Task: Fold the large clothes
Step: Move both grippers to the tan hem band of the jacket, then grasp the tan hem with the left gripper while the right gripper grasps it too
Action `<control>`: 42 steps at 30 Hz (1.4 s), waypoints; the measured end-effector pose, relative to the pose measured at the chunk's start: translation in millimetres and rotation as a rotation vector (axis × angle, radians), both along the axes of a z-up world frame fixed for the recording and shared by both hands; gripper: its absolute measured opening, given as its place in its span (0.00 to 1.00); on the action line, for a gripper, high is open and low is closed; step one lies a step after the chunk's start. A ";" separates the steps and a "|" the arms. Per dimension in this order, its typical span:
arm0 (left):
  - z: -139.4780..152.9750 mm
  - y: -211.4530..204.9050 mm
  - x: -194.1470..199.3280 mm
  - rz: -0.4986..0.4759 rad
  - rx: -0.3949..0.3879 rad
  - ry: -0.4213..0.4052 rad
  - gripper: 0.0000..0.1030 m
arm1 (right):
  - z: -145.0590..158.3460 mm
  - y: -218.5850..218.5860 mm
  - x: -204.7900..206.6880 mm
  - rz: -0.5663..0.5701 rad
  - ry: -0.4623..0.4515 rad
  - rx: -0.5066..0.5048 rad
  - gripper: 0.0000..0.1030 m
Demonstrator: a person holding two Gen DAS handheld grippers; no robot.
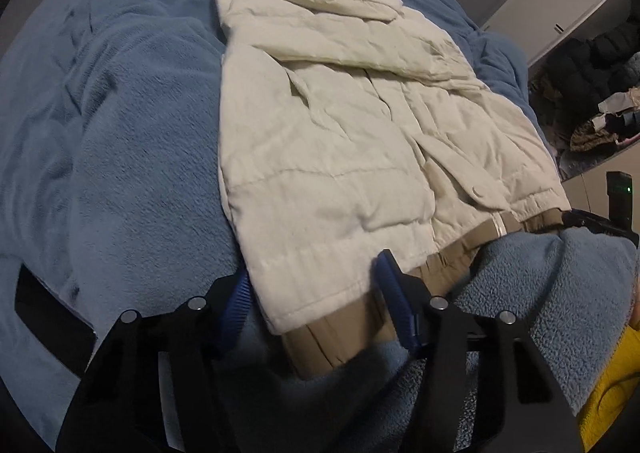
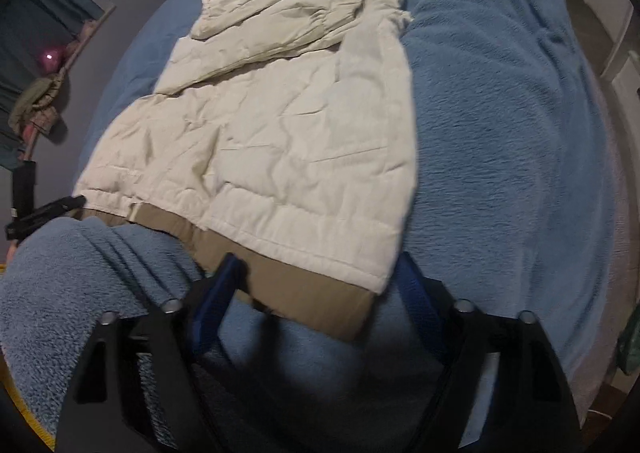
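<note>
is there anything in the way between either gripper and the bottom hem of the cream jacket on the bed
Nothing visible. The left gripper and right gripper each straddle a near corner of the cream jacket's hem with open jaws; only the jacket's tan lining and the blue blanket lie there.

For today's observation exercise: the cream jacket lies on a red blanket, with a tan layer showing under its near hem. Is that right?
Not quite. The blanket is blue, not red; both wrist views show this. The rest stands: the cream jacket lies on it, and a tan layer shows under its near hem.
</note>
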State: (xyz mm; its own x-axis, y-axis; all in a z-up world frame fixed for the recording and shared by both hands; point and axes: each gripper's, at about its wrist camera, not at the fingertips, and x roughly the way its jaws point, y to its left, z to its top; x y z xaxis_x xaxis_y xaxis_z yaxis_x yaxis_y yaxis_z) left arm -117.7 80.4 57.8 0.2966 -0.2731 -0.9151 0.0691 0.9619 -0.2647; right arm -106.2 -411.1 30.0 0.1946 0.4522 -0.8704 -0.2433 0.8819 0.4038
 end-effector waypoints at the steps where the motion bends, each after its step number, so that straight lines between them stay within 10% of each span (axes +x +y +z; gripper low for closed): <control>1: -1.7 -0.5 0.2 -0.005 0.006 -0.002 0.53 | -0.9 0.4 1.3 0.000 0.000 0.006 0.68; 5: -8.2 2.8 0.5 -0.007 -0.013 0.006 0.48 | -8.1 1.0 9.8 0.002 0.013 0.030 0.66; 10: 3.9 7.1 0.8 -0.030 -0.025 -0.026 0.19 | 12.0 7.1 5.8 0.047 -0.098 -0.049 0.12; 26: 96.8 23.4 103.9 -0.048 -0.052 -0.316 0.11 | 105.1 19.6 104.6 0.054 -0.413 -0.052 0.06; 42: 64.3 78.7 299.9 0.165 -0.042 -0.350 0.12 | 85.1 44.9 323.0 -0.194 -0.496 -0.017 0.06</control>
State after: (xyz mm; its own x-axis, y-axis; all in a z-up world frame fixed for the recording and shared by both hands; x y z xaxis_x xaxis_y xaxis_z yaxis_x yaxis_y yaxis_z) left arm 182.2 159.1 122.2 0.6322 -0.2311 -0.7396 0.0076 0.9563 -0.2923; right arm 216.8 -366.2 115.1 0.6636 0.3531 -0.6596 -0.2326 0.9353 0.2667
